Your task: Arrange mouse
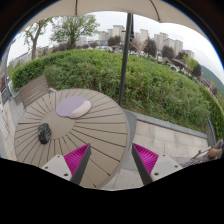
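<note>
My gripper (108, 160) spread wide and holding nothing, over the near edge of the round slatted surface (95, 130), dark mouse (44, 132) near its left edge, pale mouse pad (73, 106) toward the far edge

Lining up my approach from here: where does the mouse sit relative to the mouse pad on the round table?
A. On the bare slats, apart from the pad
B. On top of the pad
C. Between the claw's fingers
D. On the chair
A: the mouse lies on the wooden table slats, apart from the pale mouse pad, beyond the open claw.
</note>
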Action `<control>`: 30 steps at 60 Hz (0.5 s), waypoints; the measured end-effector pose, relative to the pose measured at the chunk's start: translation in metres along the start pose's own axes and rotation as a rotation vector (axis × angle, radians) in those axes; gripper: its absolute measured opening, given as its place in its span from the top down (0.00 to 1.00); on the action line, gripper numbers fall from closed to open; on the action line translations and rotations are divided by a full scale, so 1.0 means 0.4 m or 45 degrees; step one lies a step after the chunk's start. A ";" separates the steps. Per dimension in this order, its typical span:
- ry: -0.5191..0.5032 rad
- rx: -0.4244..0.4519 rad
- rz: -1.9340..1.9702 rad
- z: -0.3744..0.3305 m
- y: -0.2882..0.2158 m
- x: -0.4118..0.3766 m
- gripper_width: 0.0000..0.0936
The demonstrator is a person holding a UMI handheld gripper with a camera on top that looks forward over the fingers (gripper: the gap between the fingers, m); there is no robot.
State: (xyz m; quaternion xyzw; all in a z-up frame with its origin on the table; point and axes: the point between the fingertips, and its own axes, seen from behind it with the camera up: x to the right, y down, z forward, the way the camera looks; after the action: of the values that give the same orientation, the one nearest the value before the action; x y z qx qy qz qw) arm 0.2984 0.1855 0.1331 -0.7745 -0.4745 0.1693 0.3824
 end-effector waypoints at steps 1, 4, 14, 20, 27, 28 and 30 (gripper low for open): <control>-0.003 -0.002 -0.003 0.000 0.001 -0.003 0.09; -0.019 -0.007 -0.009 -0.003 0.002 -0.021 0.09; -0.102 -0.002 -0.056 -0.015 0.012 -0.173 0.09; -0.154 0.006 -0.098 -0.030 0.019 -0.286 0.09; -0.243 0.012 -0.138 -0.068 0.033 -0.433 0.09; -0.257 0.014 -0.144 -0.073 0.036 -0.455 0.09; -0.284 0.020 -0.157 -0.084 0.041 -0.497 0.09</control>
State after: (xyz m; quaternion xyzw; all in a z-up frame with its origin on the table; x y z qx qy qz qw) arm 0.2313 -0.0050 0.1225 -0.7172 -0.5596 0.2344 0.3429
